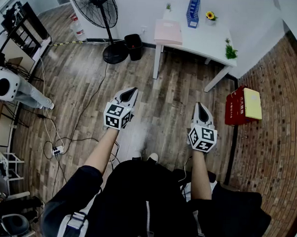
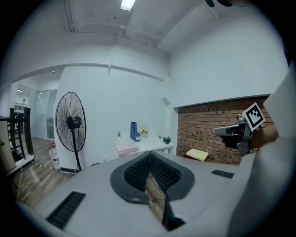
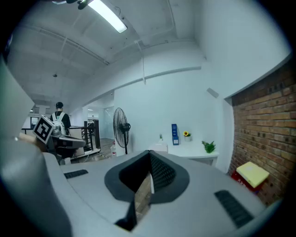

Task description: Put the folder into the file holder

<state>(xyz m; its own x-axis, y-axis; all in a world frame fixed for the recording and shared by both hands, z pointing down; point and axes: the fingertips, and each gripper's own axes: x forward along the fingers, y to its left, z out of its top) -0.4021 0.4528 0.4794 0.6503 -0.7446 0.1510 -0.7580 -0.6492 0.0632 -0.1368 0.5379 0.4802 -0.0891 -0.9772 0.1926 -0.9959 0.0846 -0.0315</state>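
Two things matter for this job, and both sit on the white surface [image 1: 206, 42] by the far wall, well apart from the person.

At the far left a black pedestal fan [image 1: 100, 10] stands on the wooden floor, with a black bin [image 1: 134, 45] near its base. Nearer, the left claw [image 1: 129, 94] is held out over bare floor, its jaws together with nothing between them.

Beyond it, the flat pale-pink folder [image 1: 168, 31] lies closed on the surface's near left corner. It is a plain rectangle with some thickness, and its near edge sits right at the rim. That probably leaves an edge a claw can get at.

Farther back and to the right stands the upright blue file holder [image 1: 193, 11], open at the top, just beside a small potted sunflower [image 1: 210, 16].

The right claw [image 1: 203, 112] is likewise closed and empty. Both are carried low and level, which I read as a ready stance with no approach begun.

At the far right a red box topped with a yellow pad [image 1: 243, 106] rests on brick paving.
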